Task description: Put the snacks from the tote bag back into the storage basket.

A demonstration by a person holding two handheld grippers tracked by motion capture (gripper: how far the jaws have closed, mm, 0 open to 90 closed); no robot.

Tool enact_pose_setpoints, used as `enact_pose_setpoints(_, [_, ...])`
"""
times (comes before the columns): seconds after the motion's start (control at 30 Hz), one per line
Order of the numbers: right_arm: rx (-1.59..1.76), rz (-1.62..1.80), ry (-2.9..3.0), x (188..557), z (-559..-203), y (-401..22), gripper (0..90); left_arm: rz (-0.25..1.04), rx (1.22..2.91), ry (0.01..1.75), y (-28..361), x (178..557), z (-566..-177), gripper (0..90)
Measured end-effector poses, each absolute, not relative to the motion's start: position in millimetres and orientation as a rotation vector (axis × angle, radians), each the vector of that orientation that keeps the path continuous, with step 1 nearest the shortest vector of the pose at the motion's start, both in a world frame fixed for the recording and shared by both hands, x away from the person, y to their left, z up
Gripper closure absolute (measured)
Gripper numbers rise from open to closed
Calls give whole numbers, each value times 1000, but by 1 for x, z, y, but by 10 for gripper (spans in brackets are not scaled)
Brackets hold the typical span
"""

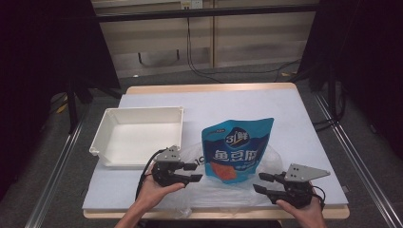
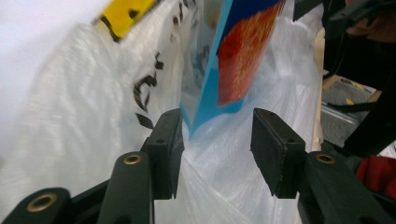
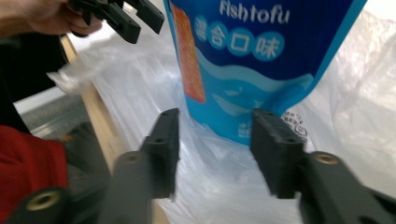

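I had a black two-jaw gripper in each hand at the near edge of the table (image 1: 304,102), which was covered in a pale lilac sheet. My left gripper (image 1: 194,173) sat by the near left side of the blue stand-up snack pouch with the orange panel (image 1: 236,149); my right gripper (image 1: 262,183) sat by its near right side. Both pointed inward at it.

The pouch stood upright on a thin, crumpled, clear plastic bag with black print (image 1: 195,197), mid-table toward the near edge, just right of the white rectangular plastic bin (image 1: 112,115). The bag's outline was hard to trace from above, washed out against the sheet, and its near edge hung off the table.

Left gripper view: my jaws were apart, nothing pinched. The pouch's lower corner (image 2: 201,122) hung in the gap beyond the pads (image 2: 169,140), close to the left one. I couldn't tell if it touched. The bag (image 2: 93,126) lay behind, its print cut off and unreadable. A yellow patch at the top edge was too cropped to identify.

Right gripper view: blurred, but my jaws stood apart and released, with the pouch's bottom edge (image 3: 243,126) past the pads (image 3: 273,144), not clamped. The pouch's top was cut off. "Fish tofu" was legible, smaller print was not. My other gripper (image 3: 133,18) showed at top left, jaws parted. The red thing at bottom left I couldn't identify.
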State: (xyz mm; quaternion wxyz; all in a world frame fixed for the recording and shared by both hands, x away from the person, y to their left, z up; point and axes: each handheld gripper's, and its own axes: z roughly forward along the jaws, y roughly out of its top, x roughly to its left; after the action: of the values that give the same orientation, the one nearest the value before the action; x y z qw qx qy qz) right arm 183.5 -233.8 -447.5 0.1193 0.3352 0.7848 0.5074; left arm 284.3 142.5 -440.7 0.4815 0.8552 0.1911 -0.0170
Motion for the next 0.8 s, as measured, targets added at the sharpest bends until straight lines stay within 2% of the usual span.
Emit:
enact_pose_setpoints(0.07, [975,1510,2272,181,-445,-235,458,12,2077,489,146,284,-436,571])
enact_pose_setpoints(0.3, [990,1528,2212,177,-440,-239,339,32,2055,476,153,283,-422,645])
enact_pose_setpoints(0.43, [1004,1528,2181,170,-439,-241,274,56,2048,466,158,282,-412,648])
enact_pose_setpoints(0.6, [1003,1528,2156,159,-438,-243,224,76,2030,462,163,283,-403,685])
enact_pose_setpoints(0.73, [1018,1536,2131,152,-437,-243,193,64,2010,420,164,282,-392,748])
enact_pose_setpoints(0.8, [1013,1529,2139,147,-438,-243,195,53,2006,399,164,282,-386,740])
